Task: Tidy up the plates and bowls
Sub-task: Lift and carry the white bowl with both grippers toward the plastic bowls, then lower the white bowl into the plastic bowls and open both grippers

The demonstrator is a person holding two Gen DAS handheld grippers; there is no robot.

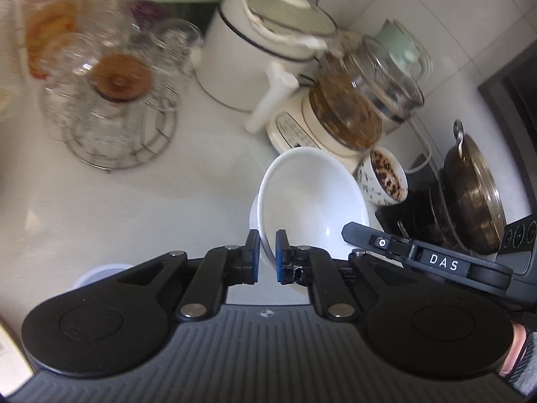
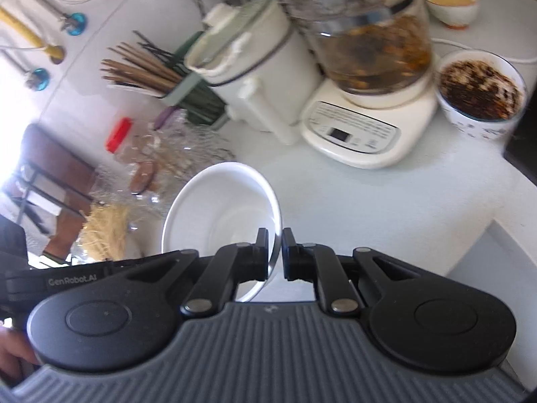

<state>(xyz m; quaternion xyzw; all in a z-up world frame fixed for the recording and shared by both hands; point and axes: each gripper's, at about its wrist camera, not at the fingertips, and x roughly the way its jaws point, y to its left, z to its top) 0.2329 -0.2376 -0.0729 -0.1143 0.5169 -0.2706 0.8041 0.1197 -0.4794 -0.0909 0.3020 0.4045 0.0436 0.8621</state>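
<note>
Left tongs (image 1: 267,257): you've got these clenched on the near rim of a white bowl (image 1: 310,198), blue pads pinching the edge from both sides.
That bowl: it's tipped toward you, hollow side facing the camera, up off the desk (image 1: 141,198). There's a second white rim just behind its left edge, can't tell what that belongs to.
Landmark: I'm going off the kettle base (image 1: 295,134), the cream one with the button panel and the glass pot of brownish stuff on top.
Bowl vs. kettle base: your bowl hangs just in front of it, nearly overlapping in the left view.
Right tongs (image 2: 276,257): also clamped, on the thin rim of a white bowl (image 2: 221,208), edge squeezed between the two pads. Bowl's tilted here too, inside facing left.
That bowl vs. kettle base (image 2: 365,134): in front and to the left, with bare desk between them.
Patterned cup (image 1: 382,178): dark speckled stuff inside, sitting just right of the kettle base.
White pot (image 1: 265,40): lidded, with a handle, right behind and left of the kettle base.
Glass rack (image 1: 110,100): wire stand with glasses, well left of the kettle base, pretty blurry.
Dark pan (image 1: 476,188): with lid, off to the right past the cup.
Chopsticks (image 2: 141,67): in a holder behind the white pot.
</note>
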